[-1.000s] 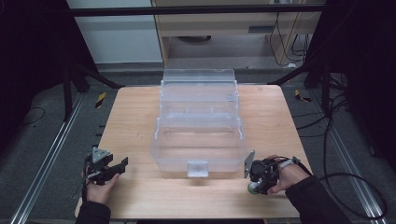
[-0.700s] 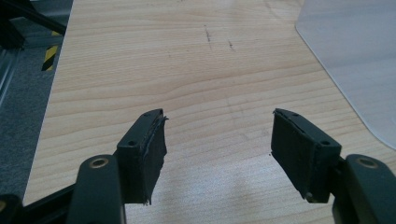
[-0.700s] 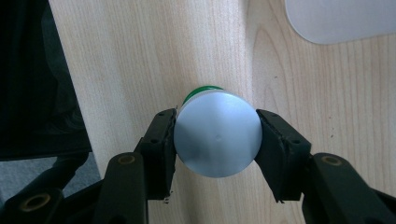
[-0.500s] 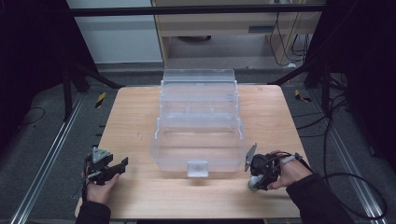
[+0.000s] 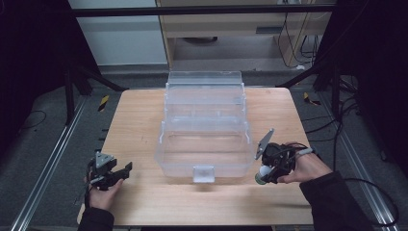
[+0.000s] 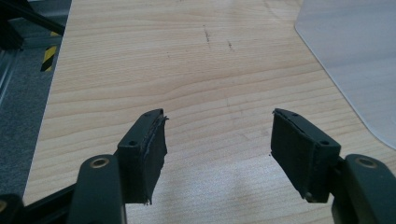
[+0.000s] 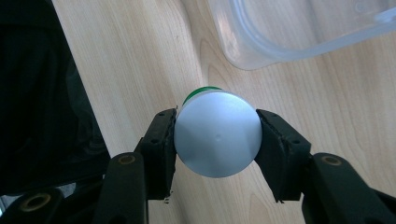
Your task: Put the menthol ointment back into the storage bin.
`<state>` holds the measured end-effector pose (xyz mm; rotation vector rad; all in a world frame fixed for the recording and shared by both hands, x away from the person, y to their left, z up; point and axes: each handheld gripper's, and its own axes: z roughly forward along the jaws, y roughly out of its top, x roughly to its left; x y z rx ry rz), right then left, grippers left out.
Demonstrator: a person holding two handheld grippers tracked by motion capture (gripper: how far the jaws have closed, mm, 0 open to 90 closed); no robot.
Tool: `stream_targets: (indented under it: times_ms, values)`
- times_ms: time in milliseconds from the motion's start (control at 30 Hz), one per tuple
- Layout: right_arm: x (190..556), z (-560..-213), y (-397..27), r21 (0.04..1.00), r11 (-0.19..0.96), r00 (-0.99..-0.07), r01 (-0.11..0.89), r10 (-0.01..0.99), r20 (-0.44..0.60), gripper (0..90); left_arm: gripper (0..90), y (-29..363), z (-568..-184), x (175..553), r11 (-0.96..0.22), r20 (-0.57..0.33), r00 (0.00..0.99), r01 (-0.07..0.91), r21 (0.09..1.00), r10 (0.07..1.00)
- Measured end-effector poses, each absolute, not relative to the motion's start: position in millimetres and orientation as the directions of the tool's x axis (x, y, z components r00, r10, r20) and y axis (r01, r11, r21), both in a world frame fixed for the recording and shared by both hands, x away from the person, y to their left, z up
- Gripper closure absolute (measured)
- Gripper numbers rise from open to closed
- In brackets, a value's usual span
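A wooden table [image 5: 144,120] carries a clear plastic tiered box [image 5: 204,125], standing open at its centre. Just beside the box's near right corner, the right gripper [image 5: 263,174] clamps its jaws on a small white bottle [image 7: 217,134] with a green end [image 7: 201,89]; its long axis runs away from the camera, round white base facing it. No readable writing. The left gripper [image 6: 217,140] holds its jaws wide apart over bare wood
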<state>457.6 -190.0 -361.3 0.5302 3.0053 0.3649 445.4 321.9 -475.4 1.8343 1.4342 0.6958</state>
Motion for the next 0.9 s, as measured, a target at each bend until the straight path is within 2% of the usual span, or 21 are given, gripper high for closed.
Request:
stream_targets:
  times_ms: [500,900]
  values:
    - [472.5,-313.2,-176.8,0.308,0.894,-0.931,0.324,0.36,-0.065,50.5,35.1,322.0,-475.2,445.8,-0.146,-0.006,0.246,0.595,0.79,0.969]
    - [492.7,-298.8,-166.6,0.301,0.896,-0.932,0.327,0.358,-0.051,50.6,35.2,323.0,-474.7,445.9,-0.142,-0.008,0.243,0.594,0.792,0.97]
